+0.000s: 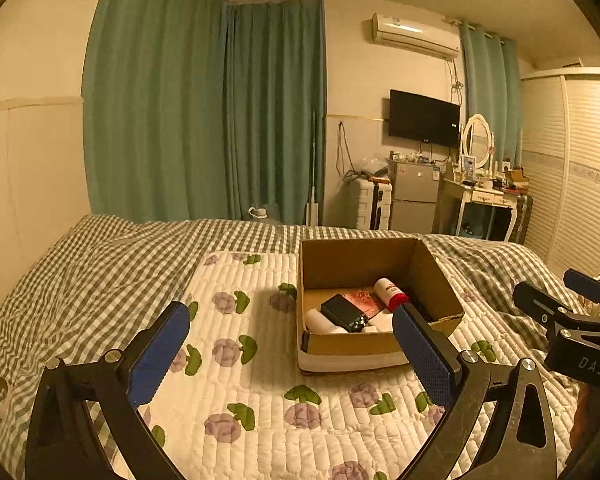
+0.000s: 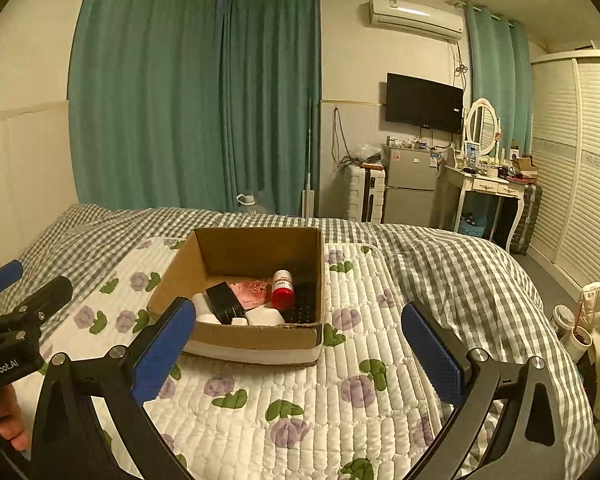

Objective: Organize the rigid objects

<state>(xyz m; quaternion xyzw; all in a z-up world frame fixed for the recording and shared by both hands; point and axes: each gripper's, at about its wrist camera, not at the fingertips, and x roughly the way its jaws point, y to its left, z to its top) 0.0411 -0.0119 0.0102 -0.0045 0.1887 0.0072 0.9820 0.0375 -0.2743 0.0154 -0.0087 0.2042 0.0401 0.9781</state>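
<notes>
An open cardboard box (image 1: 440,276) (image 2: 172,276) stands on a white quilted mat with purple flowers (image 1: 260,392) (image 2: 300,392) on the bed. Inside lie a white bottle with a red cap (image 1: 388,290) (image 2: 283,285), a black case (image 1: 342,311) (image 2: 224,300), a pink packet (image 1: 362,298) (image 2: 252,292) and white containers (image 1: 320,320) (image 2: 265,315). My left gripper (image 1: 292,350) stands open before the box, its right pad at the box's near right corner. My right gripper (image 2: 298,354) is open too, nothing between its fingers, its left pad near the box's near left corner.
A grey checked blanket (image 1: 80,280) (image 2: 440,264) covers the bed. Green curtains (image 2: 180,100), a wall TV (image 2: 424,102), a small fridge (image 2: 410,188), a dressing table (image 2: 488,188) and a louvred wardrobe (image 2: 580,160) stand beyond. Cups (image 2: 576,338) sit at the bed's right side.
</notes>
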